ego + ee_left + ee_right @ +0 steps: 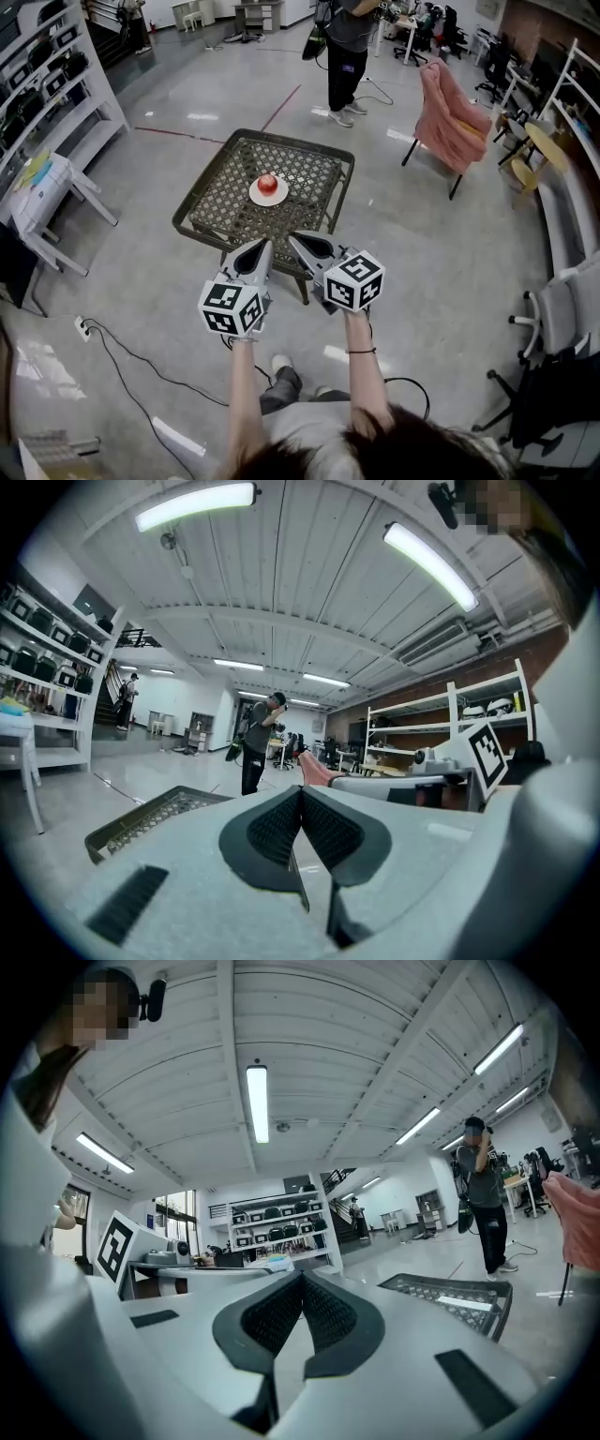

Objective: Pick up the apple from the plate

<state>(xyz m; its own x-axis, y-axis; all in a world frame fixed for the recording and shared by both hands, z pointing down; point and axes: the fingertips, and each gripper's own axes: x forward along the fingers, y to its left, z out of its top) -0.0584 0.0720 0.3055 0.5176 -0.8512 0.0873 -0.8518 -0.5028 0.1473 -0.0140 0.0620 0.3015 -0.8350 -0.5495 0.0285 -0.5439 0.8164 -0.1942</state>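
Observation:
A red apple [268,183] rests on a small white plate [268,195] in the middle of a low dark lattice table [216,202]. Both grippers hover side by side just short of the table's near edge, pointing level toward it. My left gripper [265,246] is shut with nothing between its pads [281,825]. My right gripper [294,238] is also shut and empty, its pads [323,1311] pressed together. In the left gripper view the table [150,819] edge shows at lower left; in the right gripper view the table [459,1296] and plate [467,1304] show at right. The apple is hidden in both gripper views.
A person [349,52] stands beyond the table. A chair draped in pink cloth [452,114] sits at the right rear. White shelving [52,103] lines the left side, with a white bench [42,192] nearby. Black cables [141,366] trail on the floor at the lower left.

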